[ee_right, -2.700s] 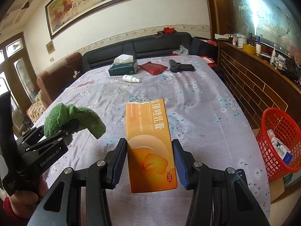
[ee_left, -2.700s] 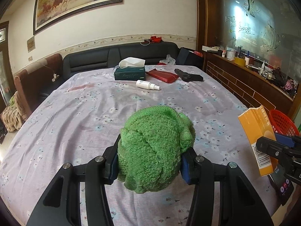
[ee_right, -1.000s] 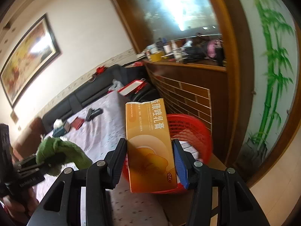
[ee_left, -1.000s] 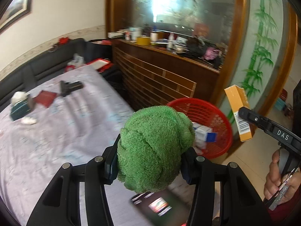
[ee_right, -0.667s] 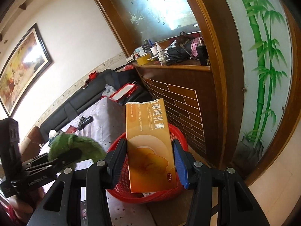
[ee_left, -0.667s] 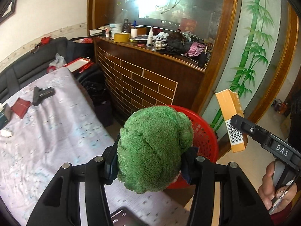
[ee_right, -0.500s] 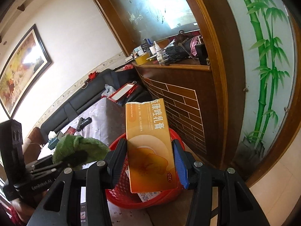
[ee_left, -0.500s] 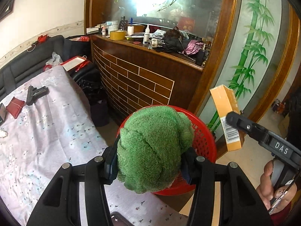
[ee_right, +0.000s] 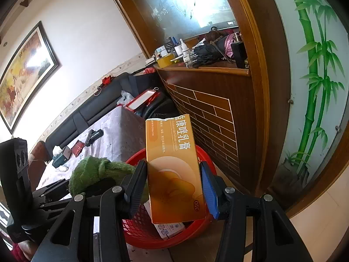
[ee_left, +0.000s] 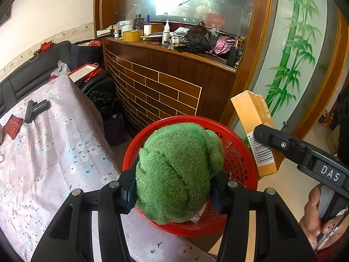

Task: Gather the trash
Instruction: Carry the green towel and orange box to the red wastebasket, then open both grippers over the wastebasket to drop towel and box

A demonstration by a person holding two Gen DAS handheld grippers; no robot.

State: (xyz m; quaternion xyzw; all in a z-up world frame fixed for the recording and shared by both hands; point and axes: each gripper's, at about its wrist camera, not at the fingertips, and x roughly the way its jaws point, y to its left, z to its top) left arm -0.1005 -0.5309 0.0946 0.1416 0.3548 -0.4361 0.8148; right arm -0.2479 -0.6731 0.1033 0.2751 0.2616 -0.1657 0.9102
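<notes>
My left gripper (ee_left: 174,187) is shut on a bunched green cloth (ee_left: 177,170) and holds it over the red mesh basket (ee_left: 242,159), which stands on the floor beside the table. The cloth also shows in the right wrist view (ee_right: 96,172). My right gripper (ee_right: 174,185) is shut on an orange medicine box (ee_right: 174,170) with Chinese print, held above the basket (ee_right: 141,235). The box also shows in the left wrist view (ee_left: 257,128), at the basket's right rim. A white carton (ee_right: 170,227) lies in the basket.
The table with a floral purple cloth (ee_left: 54,148) is at the left, with a black object (ee_left: 36,108) and a red pouch (ee_left: 14,124) on it. A brick-patterned wooden counter (ee_left: 165,85) stands behind the basket. A bamboo-painted glass panel (ee_left: 294,43) is at the right.
Both grippers swung from the table toward the basket. The green cloth now hangs lower over the basket's middle, and the orange box has come closer to its rim.
</notes>
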